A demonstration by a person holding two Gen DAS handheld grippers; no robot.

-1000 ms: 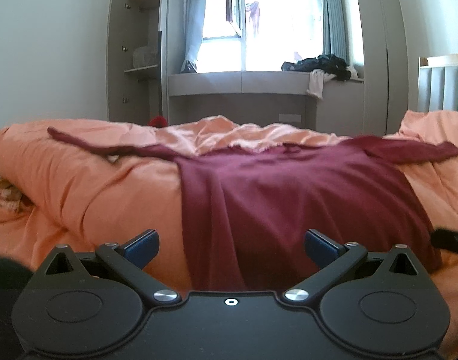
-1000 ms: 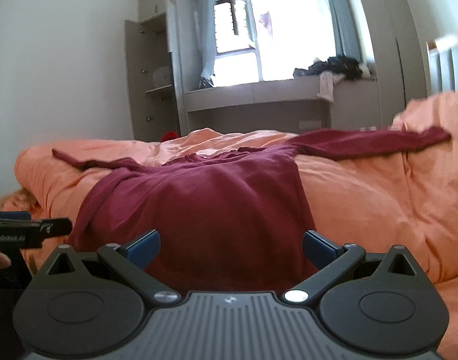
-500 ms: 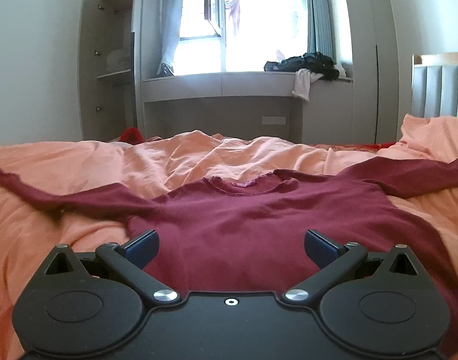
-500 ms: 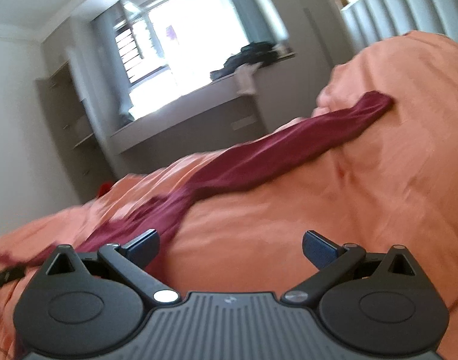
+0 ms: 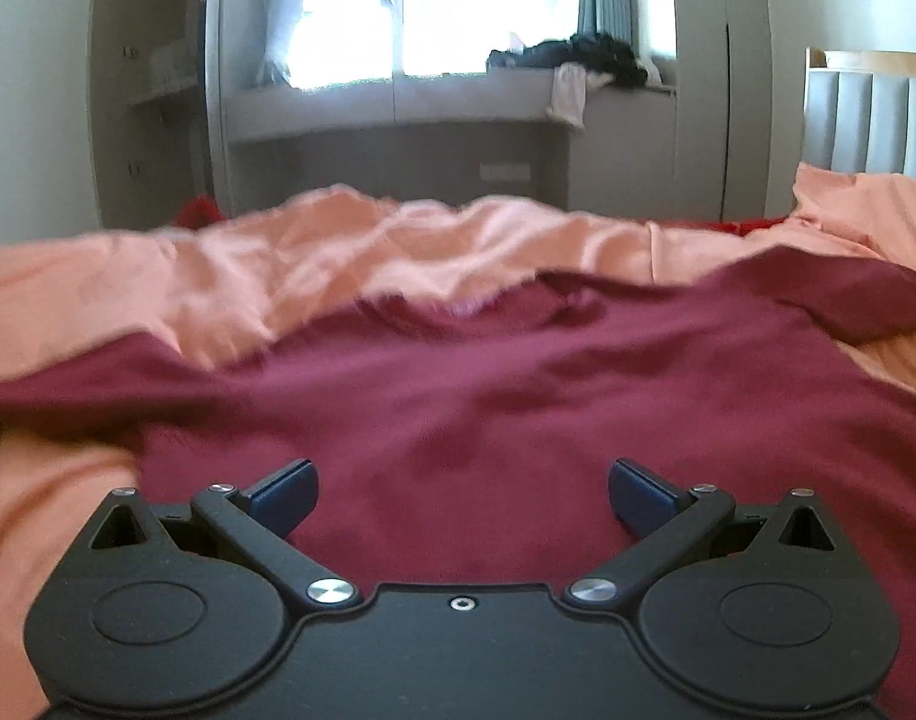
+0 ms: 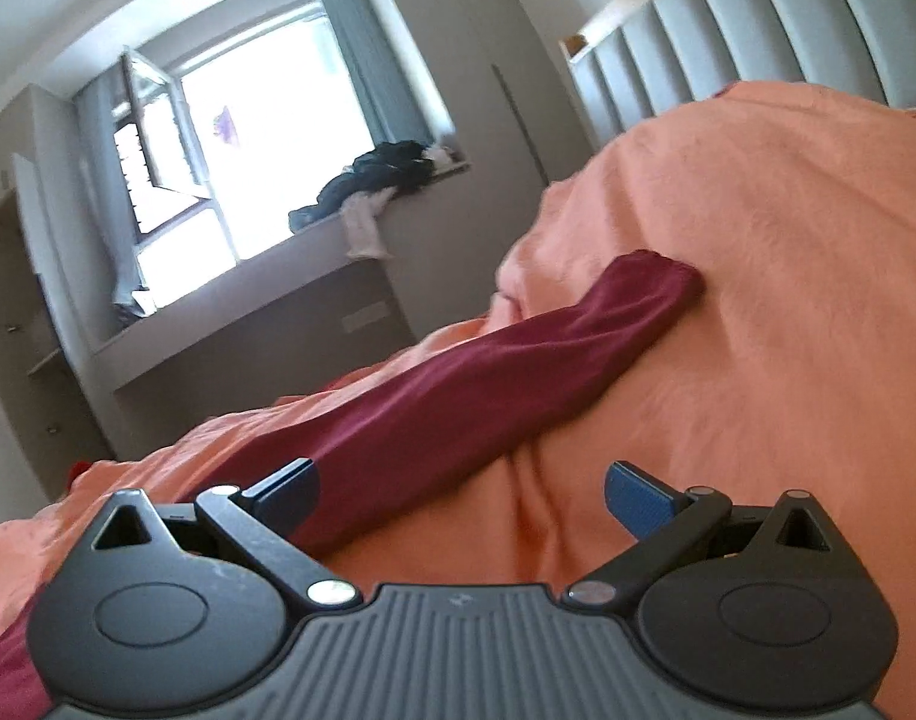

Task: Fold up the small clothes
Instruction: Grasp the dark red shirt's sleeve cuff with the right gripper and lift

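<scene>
Both tongs stand wide apart and hold nothing: the left tongs (image 5: pixel 461 495) hang low over the body of the maroon long-sleeved top (image 5: pixel 518 408), and the right tongs (image 6: pixel 461 495) are tilted over the orange duvet (image 6: pixel 788 312) beside the top's sleeve (image 6: pixel 518 360). That top lies spread flat on the duvet, neckline away from the left camera; the sleeve runs up to a raised fold of duvet. Farther off are a grey padded headboard (image 6: pixel 728 36), then dark clothes (image 6: pixel 380 177) heaped on the window ledge.

maroon shirt (image 5: pixel 518 396), orange duvet (image 6: pixel 788 300)
</scene>
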